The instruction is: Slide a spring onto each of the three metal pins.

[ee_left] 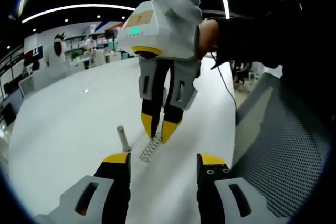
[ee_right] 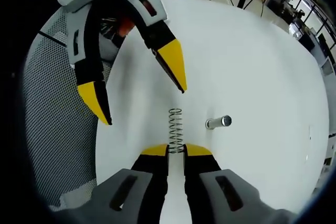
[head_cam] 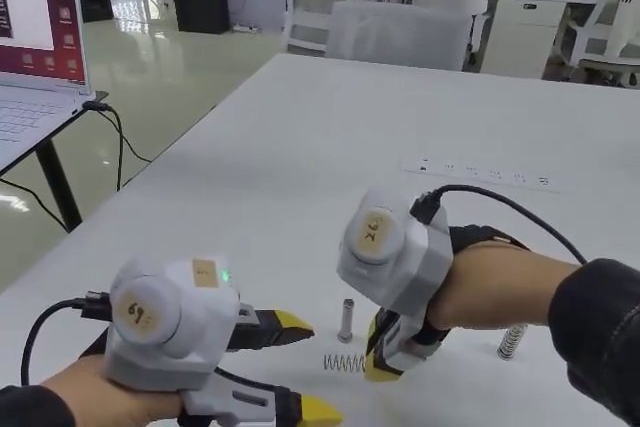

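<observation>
Yellow tips are seen on the left tool [head_cam: 312,367], low on the left. Its two jaws are held wide apart, and nothing is held between them. Just to its right, a thin spring [head_cam: 345,361] is held sideways, low at the white counter [head_cam: 300,147]. A small metal pin [head_cam: 347,319] is stood upright just behind the spring. One end of the spring is pinched by the right tool [head_cam: 382,365], whose jaws are pressed together on it. Another spring [head_cam: 512,341] is seen farther right, beside the person's wrist.
</observation>
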Motion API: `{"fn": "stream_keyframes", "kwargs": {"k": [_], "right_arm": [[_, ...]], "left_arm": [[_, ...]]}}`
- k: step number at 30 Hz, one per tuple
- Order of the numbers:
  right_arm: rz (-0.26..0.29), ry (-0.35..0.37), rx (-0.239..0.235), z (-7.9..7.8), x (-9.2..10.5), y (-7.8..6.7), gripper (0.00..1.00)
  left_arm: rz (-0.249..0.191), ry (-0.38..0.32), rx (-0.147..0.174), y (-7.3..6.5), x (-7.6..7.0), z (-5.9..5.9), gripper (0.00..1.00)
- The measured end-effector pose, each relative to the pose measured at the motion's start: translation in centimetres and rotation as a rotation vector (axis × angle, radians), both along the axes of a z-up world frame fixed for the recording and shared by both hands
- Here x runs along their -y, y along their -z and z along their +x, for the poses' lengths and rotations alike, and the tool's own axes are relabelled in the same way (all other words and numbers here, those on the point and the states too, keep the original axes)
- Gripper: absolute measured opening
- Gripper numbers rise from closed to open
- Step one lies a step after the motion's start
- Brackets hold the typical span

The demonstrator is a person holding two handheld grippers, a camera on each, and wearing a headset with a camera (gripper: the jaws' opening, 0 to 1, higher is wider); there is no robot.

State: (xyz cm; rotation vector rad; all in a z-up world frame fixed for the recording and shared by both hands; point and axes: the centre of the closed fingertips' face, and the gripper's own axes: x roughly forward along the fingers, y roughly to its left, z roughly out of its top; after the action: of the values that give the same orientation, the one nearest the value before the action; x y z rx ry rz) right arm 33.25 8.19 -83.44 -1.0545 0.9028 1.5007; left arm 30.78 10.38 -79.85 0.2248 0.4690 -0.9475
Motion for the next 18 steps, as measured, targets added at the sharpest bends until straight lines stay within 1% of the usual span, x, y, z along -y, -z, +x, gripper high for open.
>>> {"fn": "stream_keyframes", "kwargs": {"k": [5, 10, 15, 18], "right_arm": [[0.002, -0.013, -0.013, -0.5, 0.3, -1.6, 0.08], [0.002, -0.035, -0.005, -1.0, 0.6, -3.1, 0.08], [0.013, -0.042, 0.011, -1.0, 0.5, -4.1, 0.08], [0.017, -0.05, 0.013, -1.3, 0.4, -4.4, 0.08]], "left_arm": [[0.004, 0.018, 0.009, -0.4, 0.2, 0.2, 0.39], [0.002, 0.042, 0.028, -1.2, 0.7, 0.7, 0.36], [0.003, 0.056, 0.048, -1.7, 0.8, 1.0, 0.29], [0.003, 0.066, 0.062, -2.1, 0.9, 1.0, 0.25]]}}
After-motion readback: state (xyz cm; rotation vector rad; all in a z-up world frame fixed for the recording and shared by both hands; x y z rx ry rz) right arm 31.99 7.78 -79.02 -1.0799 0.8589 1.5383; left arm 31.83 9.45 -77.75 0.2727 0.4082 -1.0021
